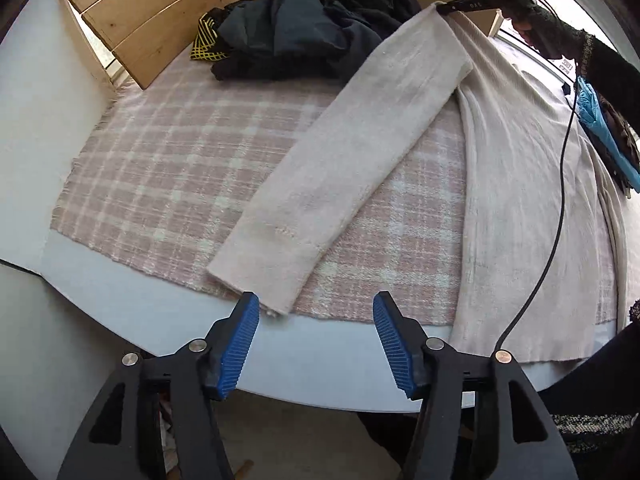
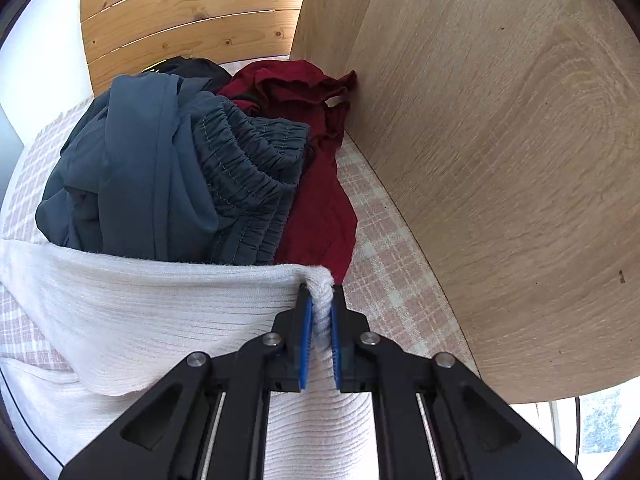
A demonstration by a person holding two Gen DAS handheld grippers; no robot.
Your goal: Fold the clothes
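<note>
A cream knit sweater (image 1: pixel 532 184) lies on a pink plaid cloth (image 1: pixel 168 168), its long sleeve (image 1: pixel 344 168) stretched diagonally toward me. My left gripper (image 1: pixel 316 308) is open and empty, just in front of the sleeve's cuff at the table's near edge. My right gripper (image 2: pixel 320 300) is shut on the sweater's shoulder (image 2: pixel 322 292) and holds it lifted; it also shows in the left wrist view (image 1: pixel 444 7) at the far end of the sleeve.
A pile of dark blue, black and red clothes (image 2: pixel 192 160) sits at the back of the table. Wooden panels (image 2: pixel 500 140) stand behind and to the right. A black cable (image 1: pixel 560 184) hangs across the sweater. The white table edge (image 1: pixel 320 352) is near me.
</note>
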